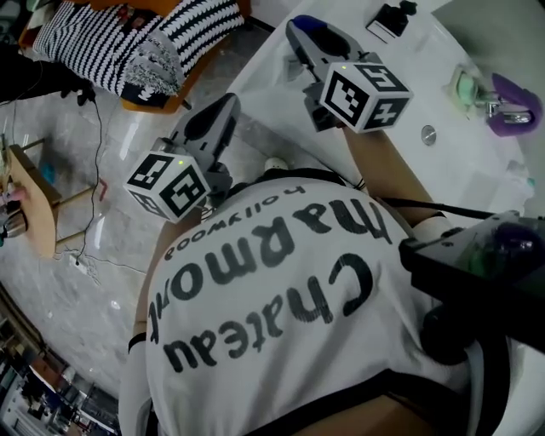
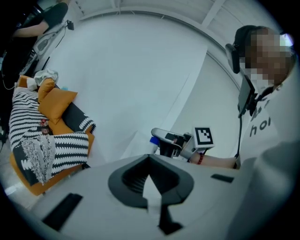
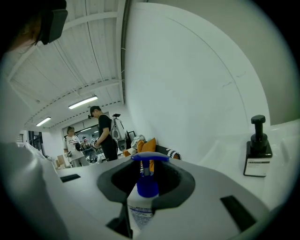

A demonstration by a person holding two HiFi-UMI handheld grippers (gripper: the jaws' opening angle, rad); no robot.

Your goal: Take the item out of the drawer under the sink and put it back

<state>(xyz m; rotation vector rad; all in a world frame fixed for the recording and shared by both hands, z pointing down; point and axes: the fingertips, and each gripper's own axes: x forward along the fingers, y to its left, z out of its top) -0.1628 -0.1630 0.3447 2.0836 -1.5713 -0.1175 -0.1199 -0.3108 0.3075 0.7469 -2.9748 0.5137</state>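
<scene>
- The bottle (image 3: 142, 201) is white, with a printed label, a blue collar and a flat blue pump head on top.
- It stands upright between the jaws of the right gripper (image 3: 146, 164), which are part-way closed on its shoulder and hold it up in the air, over the edge of the counter (image 1: 451, 170).
- In the head view only the blue top of the bottle (image 1: 308, 23) shows at the tip of the right gripper (image 1: 300, 30).
- The left gripper (image 2: 150, 159) has its jaws drawn together at the tips, with nothing between them.
- In the head view the left gripper (image 1: 223, 111) is out over the floor (image 1: 94, 281), near the right one but apart from it.
- The counter is white and smooth.
- A black dispenser (image 3: 257, 149) with a white label stands on it by the wall (image 3: 197, 79), well apart from the bottle.
- A purple thing (image 1: 514, 98) and a pale green thing (image 1: 467, 85) sit at the counter's far side; what they are cannot be told.
- The floor is pale grey marble with a thin cable across it.
- A sofa (image 2: 51, 140) stands by a white wall, with an orange cushion (image 2: 55, 101) and a black-and-white striped blanket (image 2: 33, 136).
- Two people (image 3: 104, 136) stand far off under strip lights in the right gripper view.
</scene>
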